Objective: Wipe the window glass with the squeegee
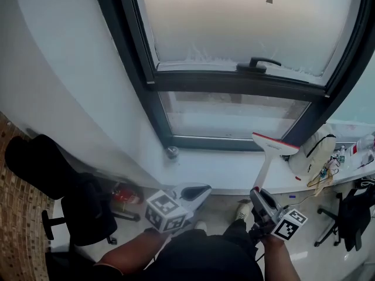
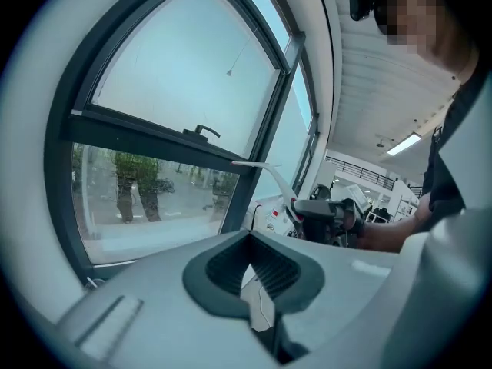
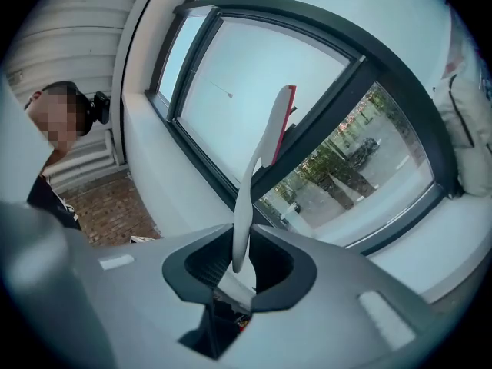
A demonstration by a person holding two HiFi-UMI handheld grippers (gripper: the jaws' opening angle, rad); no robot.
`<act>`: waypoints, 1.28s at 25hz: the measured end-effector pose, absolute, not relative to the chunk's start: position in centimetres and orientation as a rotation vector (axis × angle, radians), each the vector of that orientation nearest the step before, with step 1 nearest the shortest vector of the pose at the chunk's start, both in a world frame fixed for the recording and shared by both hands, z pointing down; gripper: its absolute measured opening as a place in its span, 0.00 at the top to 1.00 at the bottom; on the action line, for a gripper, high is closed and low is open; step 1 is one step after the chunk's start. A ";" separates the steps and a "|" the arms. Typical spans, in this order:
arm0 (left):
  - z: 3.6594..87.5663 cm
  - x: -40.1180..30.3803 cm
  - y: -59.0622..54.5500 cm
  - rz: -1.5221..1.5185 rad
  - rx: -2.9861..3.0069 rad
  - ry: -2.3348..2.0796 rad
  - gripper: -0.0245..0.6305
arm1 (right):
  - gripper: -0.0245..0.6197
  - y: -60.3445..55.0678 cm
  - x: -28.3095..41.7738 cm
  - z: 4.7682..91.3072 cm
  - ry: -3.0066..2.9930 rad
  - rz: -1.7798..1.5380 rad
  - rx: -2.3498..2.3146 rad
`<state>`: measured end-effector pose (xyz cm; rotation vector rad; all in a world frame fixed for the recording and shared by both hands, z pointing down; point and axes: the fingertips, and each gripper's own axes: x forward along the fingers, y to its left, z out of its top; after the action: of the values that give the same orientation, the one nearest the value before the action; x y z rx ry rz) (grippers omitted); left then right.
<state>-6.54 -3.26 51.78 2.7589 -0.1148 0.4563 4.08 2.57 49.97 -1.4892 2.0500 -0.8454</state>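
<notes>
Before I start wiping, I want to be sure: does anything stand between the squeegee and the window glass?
Nothing visible does. The right gripper holds the squeegee by its handle, blade up near the right corner of the lower pane. The white bag on the sill lies to the right, beside that path.

Held the left gripper low and forward, jaws pressed together on nothing, and clamped the right gripper on the squeegee handle, angled upward.
</notes>
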 end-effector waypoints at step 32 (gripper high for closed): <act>50.9 -3.9 3.3 0.411 2.744 -0.331 0.96 | 0.83 7.9 6.1 48.9 2.239 -0.869 -1.337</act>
<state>-3.89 3.29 50.90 2.7435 -0.3310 0.4110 6.10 7.87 48.91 -1.3366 2.2385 -0.8688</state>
